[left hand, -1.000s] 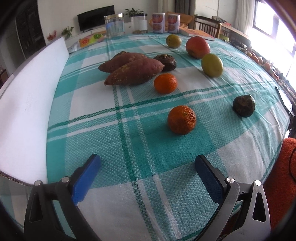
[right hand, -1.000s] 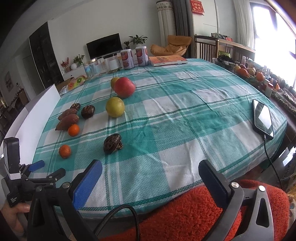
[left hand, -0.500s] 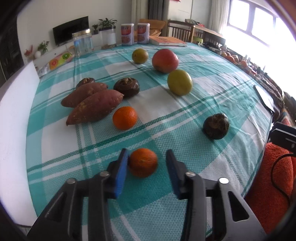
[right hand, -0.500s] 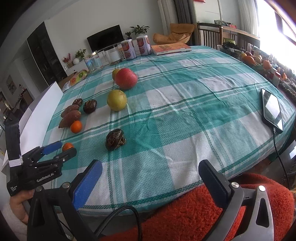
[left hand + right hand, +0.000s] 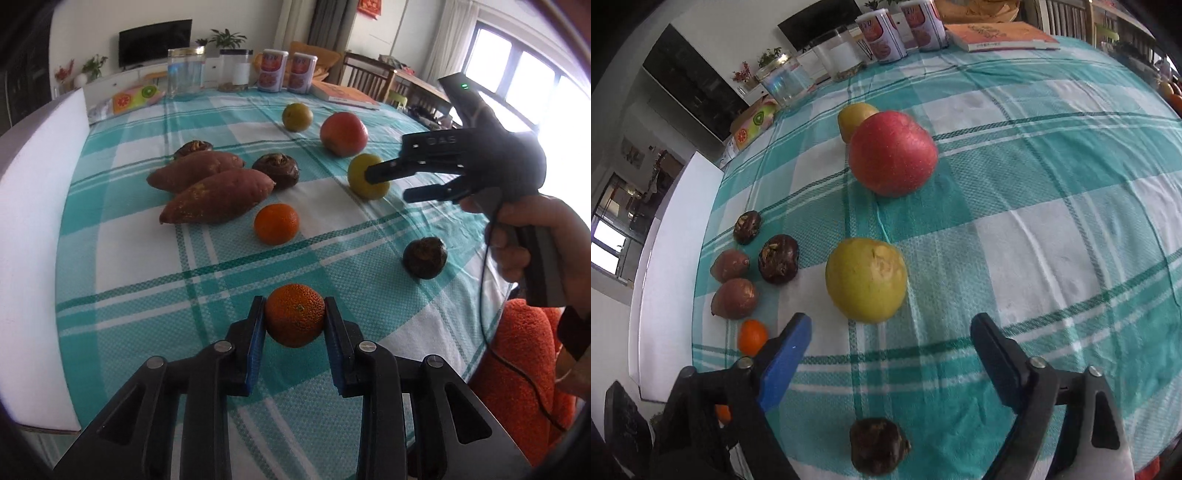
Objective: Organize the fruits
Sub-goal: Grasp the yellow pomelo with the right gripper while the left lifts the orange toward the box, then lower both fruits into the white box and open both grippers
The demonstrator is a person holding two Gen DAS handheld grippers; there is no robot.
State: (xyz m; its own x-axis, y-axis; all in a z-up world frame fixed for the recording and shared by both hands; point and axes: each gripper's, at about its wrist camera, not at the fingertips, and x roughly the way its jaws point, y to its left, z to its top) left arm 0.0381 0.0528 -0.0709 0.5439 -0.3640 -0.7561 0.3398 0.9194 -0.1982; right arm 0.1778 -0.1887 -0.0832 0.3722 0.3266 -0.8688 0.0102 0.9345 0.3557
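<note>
left gripper [image 5: 294, 320] fingers clamped on near orange [image 5: 294, 319], just above checked surface [image 5: 140, 258] | right gripper [image 5: 891, 334] fingers apart, have just been closing, nothing between them, poised by yellow fruit [image 5: 866, 284] | red apple [image 5: 892, 152] beyond | second orange [image 5: 276, 224] beside sweet potatoes [image 5: 218, 195]

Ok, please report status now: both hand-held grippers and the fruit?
Left hand-held gripper shut on orange. Right hand-held gripper open, just been closing, nothing between pads, yellow fruit ahead. Dark fruit below it.
</note>
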